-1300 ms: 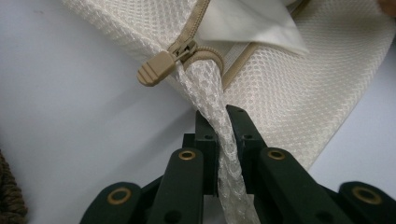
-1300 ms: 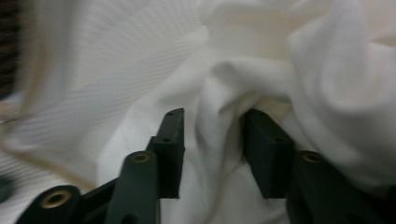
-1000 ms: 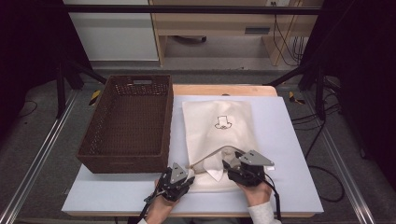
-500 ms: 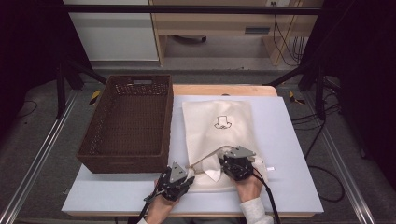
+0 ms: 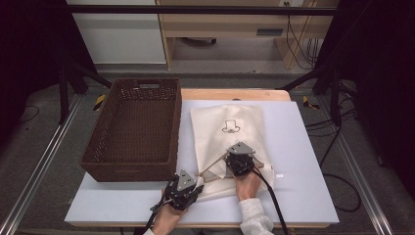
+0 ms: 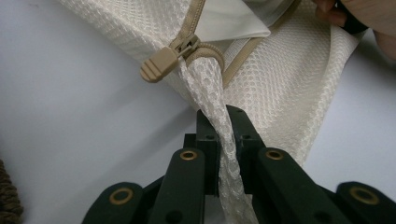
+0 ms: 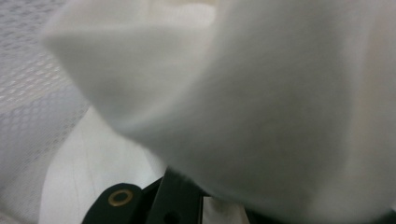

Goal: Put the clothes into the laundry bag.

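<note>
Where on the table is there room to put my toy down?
Bare patches: the white table to the right of the mesh bag, and the front left corner below the brown basket. The basket looks empty too. It is crowded at the bag's near end, where the left gripper and right gripper work.

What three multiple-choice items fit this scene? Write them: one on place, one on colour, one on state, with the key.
1. The basket sits where relative to the mesh bag?
A. left
B. right
C. on top

2. The zipper pull is:
A. red
B. beige
C. black

3. The left gripper is:
A. open above the table
B. shut on the basket rim
C. shut on the bag's mesh

Key: A, the high view shows it left of the bag; B, the left gripper view shows beige; C, mesh is pinched between its jaws.
</note>
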Demonstrator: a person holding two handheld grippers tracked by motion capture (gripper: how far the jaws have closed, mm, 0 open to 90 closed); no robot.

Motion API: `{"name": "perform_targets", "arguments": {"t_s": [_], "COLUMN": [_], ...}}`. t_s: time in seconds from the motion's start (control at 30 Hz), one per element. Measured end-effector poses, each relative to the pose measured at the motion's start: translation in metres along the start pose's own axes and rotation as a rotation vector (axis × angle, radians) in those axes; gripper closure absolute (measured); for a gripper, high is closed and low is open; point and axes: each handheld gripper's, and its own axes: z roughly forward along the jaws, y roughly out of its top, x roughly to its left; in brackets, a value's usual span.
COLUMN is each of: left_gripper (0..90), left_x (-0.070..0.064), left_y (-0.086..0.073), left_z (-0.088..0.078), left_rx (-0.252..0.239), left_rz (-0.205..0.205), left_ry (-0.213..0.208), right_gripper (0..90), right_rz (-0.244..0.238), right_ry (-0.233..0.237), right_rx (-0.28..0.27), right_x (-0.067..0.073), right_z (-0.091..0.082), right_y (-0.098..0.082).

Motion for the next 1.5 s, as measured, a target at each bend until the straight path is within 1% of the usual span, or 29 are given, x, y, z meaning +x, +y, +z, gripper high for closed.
{"name": "perform_targets", "arguments": {"t_s": [0.03,0.07,0.1,0.13,0.2,0.33,0.37,0.47,0.5,0.53,0.6,0.63,0.67,0.73,0.8,0.87,0.93,0.97,1.0,1.03,1.07,1.1,1.13,1.2,1.23,1.27,1.3,1.37,1.5], "left_gripper": [83.5,83.5,83.4,83.4,83.3,83.3,83.5,83.6,83.6,83.6,83.6,83.7,83.7,83.8,83.9,84.0,84.5,84.8,84.8,84.8,84.8,84.7,84.7,84.5,84.0,84.0,83.7,82.9,80.7], "left_x": [0.000,0.000,0.000,0.000,0.000,-0.001,-0.001,0.001,0.001,0.001,0.001,0.001,0.001,0.001,0.001,0.001,0.001,0.001,0.000,0.000,0.000,0.001,0.002,0.002,0.002,0.003,0.003,0.004,0.005], "left_y": [0.000,0.000,0.000,0.000,0.000,0.000,0.000,0.001,0.001,0.001,0.002,0.002,0.002,0.003,0.004,0.004,0.004,0.004,0.004,0.004,0.004,0.004,0.003,0.001,0.001,0.001,0.001,0.001,0.002], "left_z": [0.000,0.000,0.000,0.000,0.000,0.000,0.000,-0.001,-0.001,-0.001,-0.002,-0.002,-0.002,-0.002,-0.003,-0.004,-0.005,-0.007,-0.008,-0.010,-0.010,-0.010,-0.009,-0.007,-0.006,-0.006,-0.006,-0.006,-0.007], "left_rx": [0.000,0.000,0.000,0.000,0.000,-0.001,-0.002,-0.002,-0.004,-0.005,-0.007,-0.011,-0.013,-0.017,-0.023,-0.026,-0.024,-0.024,-0.027,-0.035,-0.035,-0.034,-0.031,-0.022,-0.020,-0.018,-0.019,-0.021,-0.023], "left_rz": [0.000,-0.001,-0.001,0.000,0.000,0.004,0.003,-0.008,-0.010,-0.008,-0.004,-0.006,-0.007,-0.009,-0.015,-0.024,-0.026,-0.027,-0.025,-0.027,-0.027,-0.031,-0.034,-0.029,-0.030,-0.032,-0.034,-0.040,-0.044], "left_ry": [0.000,0.000,0.000,0.000,0.000,0.006,0.004,-0.010,-0.011,-0.010,-0.008,-0.009,-0.009,-0.011,-0.016,-0.021,-0.027,-0.034,-0.037,-0.033,-0.033,-0.035,-0.037,-0.030,-0.028,-0.028,-0.031,-0.035,-0.033], "right_gripper": [83.3,83.3,78.0,72.3,63.6,51.7,49.7,50.5,52.8,52.8,60.6,70.9,70.9,79.7,85.3,86.5,87.1,87.3,87.3,87.3,87.3,86.2,86.2,80.3,70.7,70.7,68.8,65.6,63.1], "right_rz": [0.008,0.008,0.018,0.028,0.047,0.033,0.033,0.023,-0.003,-0.003,-0.012,-0.025,-0.025,-0.041,-0.056,-0.069,-0.065,-0.056,-0.036,-0.025,-0.025,-0.003,-0.003,-0.010,0.006,0.006,0.001,0.018,-0.004], "right_ry": [0.015,0.015,0.029,0.063,0.102,0.143,0.168,0.188,0.181,0.181,0.168,0.152,0.152,0.147,0.155,0.153,0.131,0.109,0.052,0.035,0.035,0.044,0.044,0.056,0.112,0.112,0.128,0.154,0.148], "right_rx": [0.002,0.002,0.007,0.011,0.013,0.004,-0.004,-0.005,0.016,0.016,0.042,0.072,0.072,0.073,0.075,0.060,0.035,0.024,-0.004,-0.013,-0.013,-0.016,-0.016,-0.018,-0.021,-0.021,-0.028,-0.030,-0.054], "right_x": [0.000,0.000,0.000,0.000,0.001,0.006,0.010,0.014,0.018,0.018,0.021,0.023,0.023,0.025,0.027,0.031,0.034,0.033,0.029,0.026,0.026,0.024,0.024,0.027,0.027,0.027,0.027,0.025,0.014], "right_z": [-0.002,-0.002,-0.004,-0.009,-0.019,-0.040,-0.047,-0.048,-0.042,-0.042,-0.033,-0.024,-0.024,-0.019,-0.017,-0.011,-0.002,0.001,0.007,0.009,0.009,0.011,0.011,0.006,-0.003,-0.003,-0.009,-0.025,-0.062], "right_y": [0.000,0.000,0.000,0.000,0.000,-0.002,-0.005,-0.009,-0.012,-0.012,-0.012,-0.012,-0.012,-0.010,-0.005,-0.002,0.002,0.005,0.010,0.011,0.011,0.011,0.011,0.009,0.007,0.007,0.005,0.002,-0.005]}}
